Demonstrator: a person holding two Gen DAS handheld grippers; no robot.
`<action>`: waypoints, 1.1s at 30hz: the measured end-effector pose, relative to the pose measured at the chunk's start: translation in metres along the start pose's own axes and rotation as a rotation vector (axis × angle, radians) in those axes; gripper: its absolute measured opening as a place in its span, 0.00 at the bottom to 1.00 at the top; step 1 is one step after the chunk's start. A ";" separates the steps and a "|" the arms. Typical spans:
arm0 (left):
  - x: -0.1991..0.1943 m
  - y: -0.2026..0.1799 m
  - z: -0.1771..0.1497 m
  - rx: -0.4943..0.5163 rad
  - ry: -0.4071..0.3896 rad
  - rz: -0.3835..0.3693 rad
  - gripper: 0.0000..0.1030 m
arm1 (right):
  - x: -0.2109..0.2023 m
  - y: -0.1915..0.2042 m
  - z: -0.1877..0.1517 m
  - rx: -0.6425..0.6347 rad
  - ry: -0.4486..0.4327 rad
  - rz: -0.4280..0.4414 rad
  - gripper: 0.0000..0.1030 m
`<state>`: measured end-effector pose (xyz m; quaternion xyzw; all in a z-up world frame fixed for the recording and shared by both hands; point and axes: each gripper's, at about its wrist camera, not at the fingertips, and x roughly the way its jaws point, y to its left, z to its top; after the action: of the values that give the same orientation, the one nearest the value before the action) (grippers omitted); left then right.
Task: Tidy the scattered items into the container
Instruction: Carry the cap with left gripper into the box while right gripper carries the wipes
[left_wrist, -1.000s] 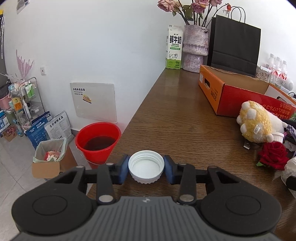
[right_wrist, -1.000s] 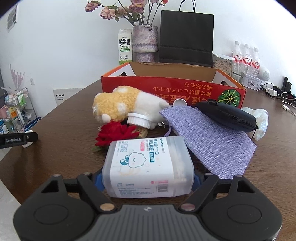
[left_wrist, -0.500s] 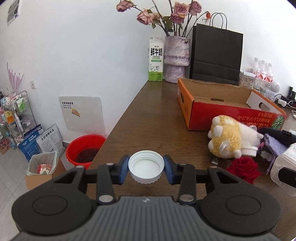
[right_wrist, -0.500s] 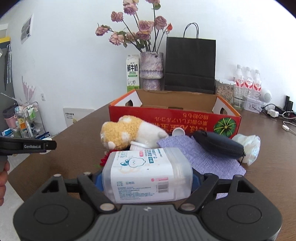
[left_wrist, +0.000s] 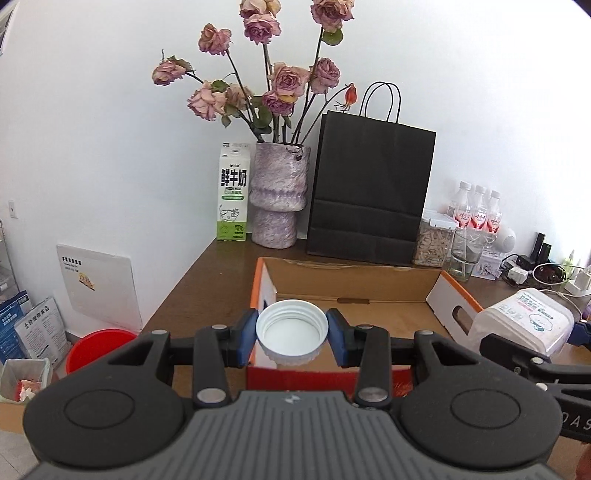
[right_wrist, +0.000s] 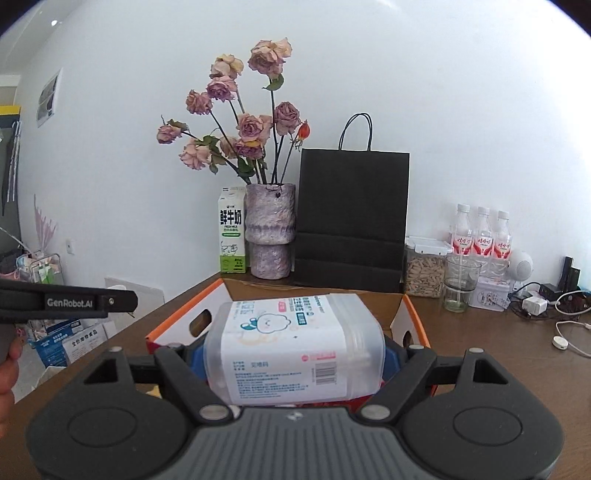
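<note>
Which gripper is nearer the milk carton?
Left, judging by layout. The left gripper, holding a cap, is over the box's carton-side end; the right gripper sits farther right. The milk carton stands back left.

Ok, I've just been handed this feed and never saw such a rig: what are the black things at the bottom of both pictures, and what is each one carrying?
Those are no robot arms: a person holds a two-finger gripper in each hand, with a fisheye camera on each looking forward along its fingers. The left wrist picture shows the left gripper, shut on a white screw cap held open side up. The right wrist picture shows the right gripper, shut on a clear plastic box with a printed label. Both are in front of the orange cardboard box, the container, which stands on the brown table. Behind it are a milk carton, a vase of roses, a black paper bag and water bottles.
</note>
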<state>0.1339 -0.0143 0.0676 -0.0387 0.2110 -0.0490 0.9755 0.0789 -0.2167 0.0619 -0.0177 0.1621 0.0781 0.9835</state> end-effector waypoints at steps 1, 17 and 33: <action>0.009 -0.006 0.004 -0.004 0.005 0.002 0.39 | 0.010 -0.006 0.004 0.001 0.002 -0.005 0.80; 0.154 -0.022 -0.004 -0.028 0.241 0.142 0.39 | 0.165 -0.076 0.020 0.075 0.242 -0.048 0.80; 0.139 -0.031 -0.002 0.007 0.174 0.108 1.00 | 0.168 -0.061 0.012 0.019 0.326 -0.015 0.99</action>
<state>0.2564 -0.0608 0.0116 -0.0192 0.2963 -0.0001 0.9549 0.2492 -0.2514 0.0196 -0.0221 0.3200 0.0653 0.9449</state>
